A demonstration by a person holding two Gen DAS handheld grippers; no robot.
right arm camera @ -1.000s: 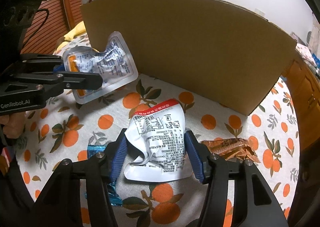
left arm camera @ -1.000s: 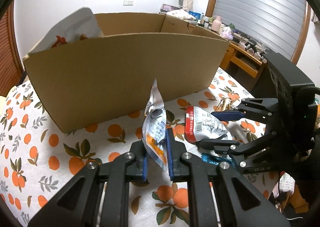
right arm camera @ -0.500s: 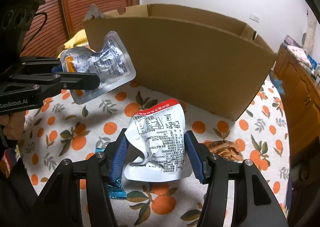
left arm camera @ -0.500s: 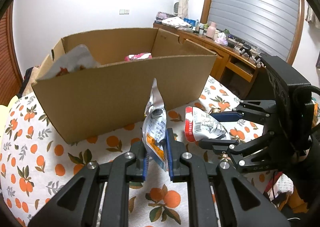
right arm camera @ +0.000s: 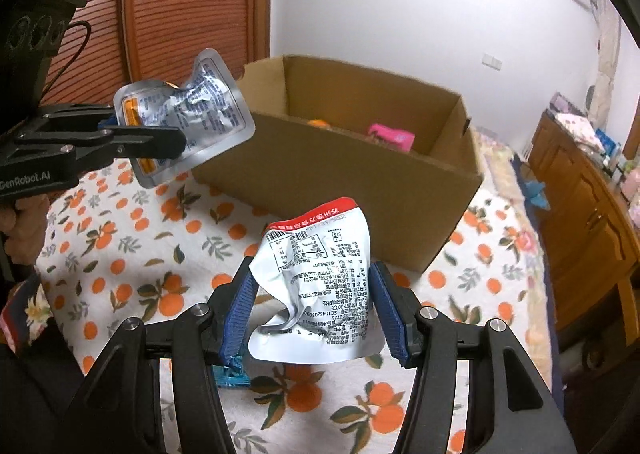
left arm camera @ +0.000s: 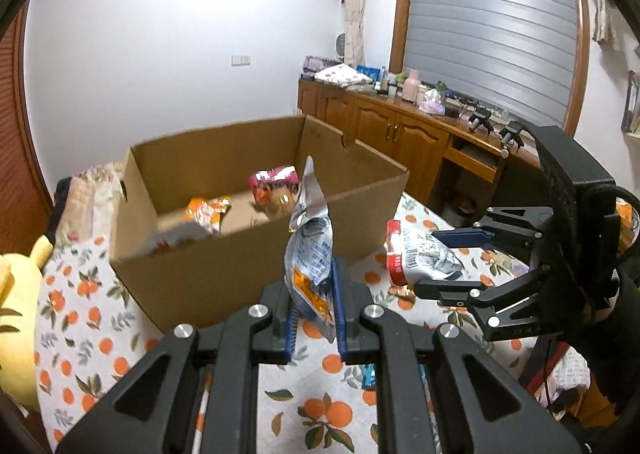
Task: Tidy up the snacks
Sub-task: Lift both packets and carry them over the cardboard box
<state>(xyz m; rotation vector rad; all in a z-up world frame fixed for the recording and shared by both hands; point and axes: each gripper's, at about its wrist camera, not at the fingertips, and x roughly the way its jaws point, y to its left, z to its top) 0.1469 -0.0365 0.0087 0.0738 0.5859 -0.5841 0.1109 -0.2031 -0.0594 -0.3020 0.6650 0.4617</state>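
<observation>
My left gripper point(left arm camera: 314, 302) is shut on a silver and orange snack pouch point(left arm camera: 310, 254), held up in front of the open cardboard box point(left arm camera: 240, 266); the pouch also shows in the right wrist view point(right arm camera: 188, 114). My right gripper point(right arm camera: 314, 302) is shut on a white snack pouch with a red top point(right arm camera: 320, 278), also seen in the left wrist view point(left arm camera: 420, 258). Both are lifted above the orange-print cloth point(right arm camera: 140, 254). Inside the box lie a pink packet point(left arm camera: 274, 182) and an orange packet point(left arm camera: 208, 212).
A blue wrapper point(right arm camera: 232, 374) lies on the cloth under my right gripper. A yellow plush toy point(left arm camera: 20, 314) sits at the left. A wooden cabinet point(left arm camera: 400, 134) with clutter stands behind the box, on the right.
Both grippers have risen with their pouches. The box now sits lower in view and its inside shows, with the packets in it.
</observation>
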